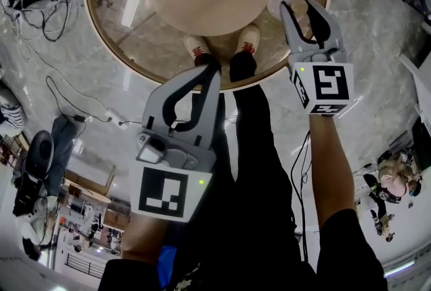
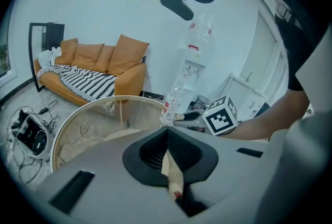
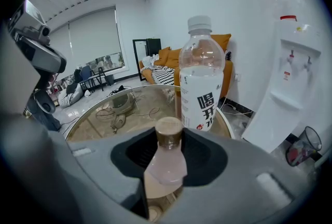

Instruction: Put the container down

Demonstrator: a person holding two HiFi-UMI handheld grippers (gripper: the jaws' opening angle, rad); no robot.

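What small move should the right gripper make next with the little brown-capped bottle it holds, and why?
Probably lower the right gripper straight down until the small bottle stands on the glass table. The jaws are clamped on it over the tabletop, near the tall water bottle, and its base cannot be seen touching glass, so opening now might drop it.

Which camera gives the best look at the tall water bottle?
Right gripper view: the tall water bottle stands close, label legible. Head view sees it foreshortened from above; left gripper view shows it small.
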